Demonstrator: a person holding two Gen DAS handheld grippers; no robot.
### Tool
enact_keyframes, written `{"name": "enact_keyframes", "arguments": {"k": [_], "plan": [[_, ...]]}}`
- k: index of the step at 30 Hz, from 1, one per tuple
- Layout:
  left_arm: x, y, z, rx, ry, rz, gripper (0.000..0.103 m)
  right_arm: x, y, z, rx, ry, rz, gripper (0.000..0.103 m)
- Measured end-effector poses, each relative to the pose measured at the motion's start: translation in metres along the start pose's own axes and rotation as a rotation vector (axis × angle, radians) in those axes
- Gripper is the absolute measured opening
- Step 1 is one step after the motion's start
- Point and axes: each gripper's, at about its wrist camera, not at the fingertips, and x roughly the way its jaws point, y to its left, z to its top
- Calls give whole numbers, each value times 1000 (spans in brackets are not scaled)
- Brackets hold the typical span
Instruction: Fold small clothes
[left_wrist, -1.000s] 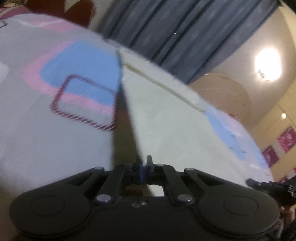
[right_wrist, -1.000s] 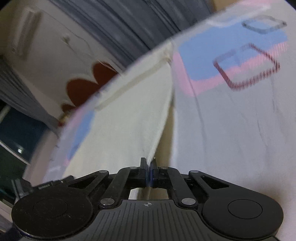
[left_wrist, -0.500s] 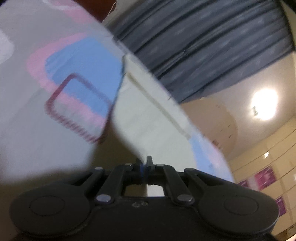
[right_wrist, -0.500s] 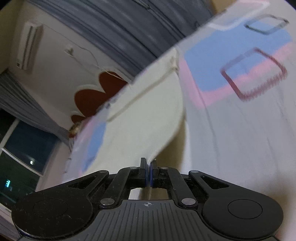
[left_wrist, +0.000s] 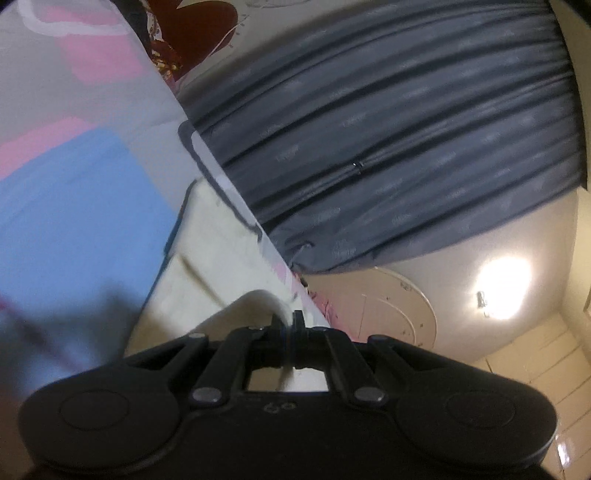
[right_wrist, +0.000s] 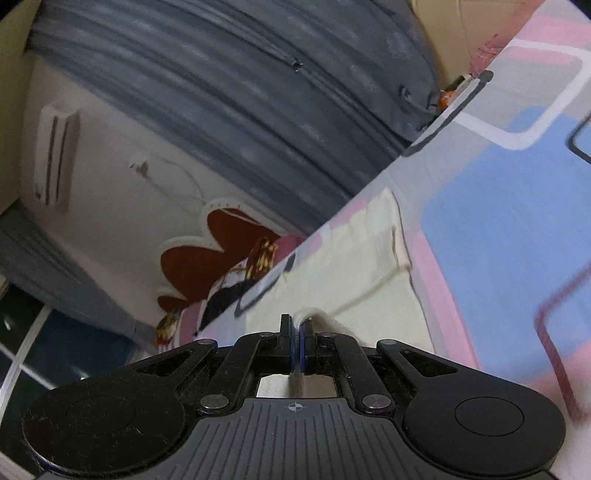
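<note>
The bed is covered by a grey printed sheet (left_wrist: 110, 110) with pink and light-blue blocks and white, dark and maroon rounded-rectangle outlines. A cream, pale-yellow cloth garment (left_wrist: 207, 258) lies directly on the sheet, near the bed's far edge. In the left wrist view the garment lies toward 12 o'clock with a large blue block (left_wrist: 74, 229) at 9 o'clock of it; in the right wrist view the garment (right_wrist: 354, 266) has a blue block (right_wrist: 498, 221) at 3 o'clock

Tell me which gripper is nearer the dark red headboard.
Right, as far as these views show. The right gripper faces the headboard across the cream cloth; the left gripper sees it far off.
</note>
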Motion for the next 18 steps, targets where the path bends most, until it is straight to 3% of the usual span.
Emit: {"name": "enact_keyframes", "arguments": {"k": [10,13,14,16,18], "plan": [[102,37,61,-35,45,66,2,125,-43,71,34,53,-80,1],[132,47,71,-39,84,138,2,156,-67,81,53,86,-117,2],[138,49,75,-44,83,152,6,165,-76,84,65,89,-115,2],[140,56,84,-74,47,130,40,174,-88,91,74,49,-129,5],[131,53,92,-24,-12,115,51,167,-92,99,51,-30,-150,42]]}}
